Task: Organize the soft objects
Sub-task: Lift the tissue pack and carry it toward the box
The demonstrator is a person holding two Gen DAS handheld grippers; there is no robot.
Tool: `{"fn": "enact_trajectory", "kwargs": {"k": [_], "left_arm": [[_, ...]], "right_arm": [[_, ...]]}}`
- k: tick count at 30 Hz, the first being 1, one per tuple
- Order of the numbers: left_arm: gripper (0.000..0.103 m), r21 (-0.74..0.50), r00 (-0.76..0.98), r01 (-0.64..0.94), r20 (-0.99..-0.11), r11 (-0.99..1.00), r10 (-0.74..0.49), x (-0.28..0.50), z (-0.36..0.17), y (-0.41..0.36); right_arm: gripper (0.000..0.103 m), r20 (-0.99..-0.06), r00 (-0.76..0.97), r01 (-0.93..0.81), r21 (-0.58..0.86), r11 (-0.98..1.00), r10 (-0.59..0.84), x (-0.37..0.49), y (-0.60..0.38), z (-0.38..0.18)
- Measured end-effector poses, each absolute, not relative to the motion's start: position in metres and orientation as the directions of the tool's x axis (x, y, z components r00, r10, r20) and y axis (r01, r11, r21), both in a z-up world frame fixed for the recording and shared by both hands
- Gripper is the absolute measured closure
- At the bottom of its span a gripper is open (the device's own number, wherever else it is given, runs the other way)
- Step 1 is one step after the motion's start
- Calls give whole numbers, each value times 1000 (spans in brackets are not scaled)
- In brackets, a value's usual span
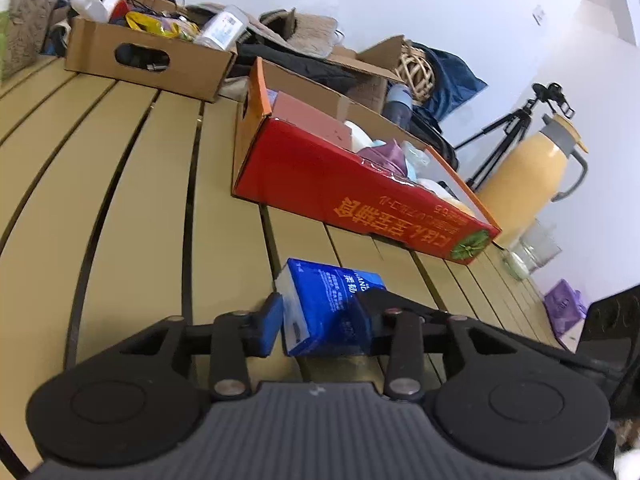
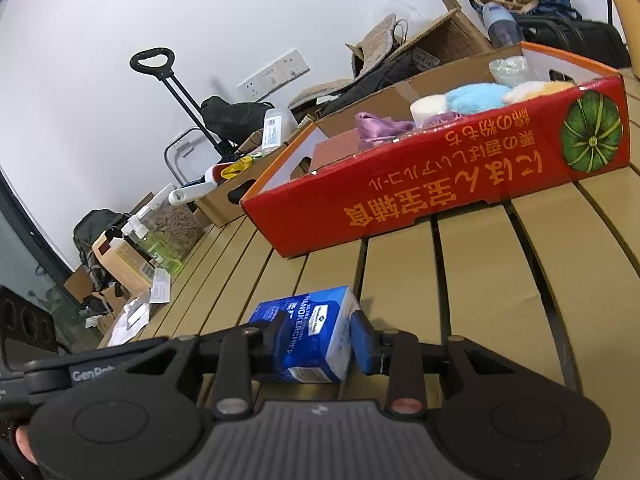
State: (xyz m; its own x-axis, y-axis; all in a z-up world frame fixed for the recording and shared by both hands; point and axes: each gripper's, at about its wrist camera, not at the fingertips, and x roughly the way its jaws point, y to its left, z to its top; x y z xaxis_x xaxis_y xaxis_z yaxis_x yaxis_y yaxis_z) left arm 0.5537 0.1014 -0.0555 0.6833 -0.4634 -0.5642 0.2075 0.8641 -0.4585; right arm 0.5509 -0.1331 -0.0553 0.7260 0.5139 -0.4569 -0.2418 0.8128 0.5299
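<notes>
Left gripper (image 1: 320, 320) clamps tissue pack (image 1: 328, 312); right gripper (image 2: 316, 340) clamps second pack (image 2: 308, 340). Pickup step. Next: lift, carry to red box (image 1: 344, 184), one o'clock.

A bench (image 1: 132, 184) of tan slats with dark gaps between them ran beneath plain white walls (image 1: 400, 8). A bank of white wall sockets (image 2: 275, 73) sat on the wall in the right wrist view, with a black trolley handle (image 2: 154, 60) standing before it. A black tripod (image 1: 516, 120) stood by the wall in the left wrist view. Light was even and soft.
</notes>
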Motion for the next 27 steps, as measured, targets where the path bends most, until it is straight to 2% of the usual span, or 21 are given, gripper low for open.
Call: {"fn": "enact_trajectory", "kwargs": {"k": [3, 5, 10, 21, 27], "left_arm": [[73, -400, 723, 196, -558, 895, -408, 528, -46, 90], [74, -409, 731, 181, -552, 894, -401, 507, -42, 88], [74, -460, 765, 160, -502, 873, -404, 437, -24, 79], [74, -423, 834, 273, -343, 864, -432, 343, 42, 36], [74, -399, 842, 318, -298, 860, -450, 321, 61, 19]], "right_arm": [[77, -456, 722, -242, 538, 807, 520, 543, -137, -53], [82, -460, 726, -247, 518, 819, 510, 529, -139, -46], [83, -431, 741, -292, 484, 825, 515, 469, -151, -24], [83, -267, 837, -347, 418, 840, 478, 350, -191, 43], [83, -195, 862, -361, 412, 837, 468, 313, -211, 61]]}}
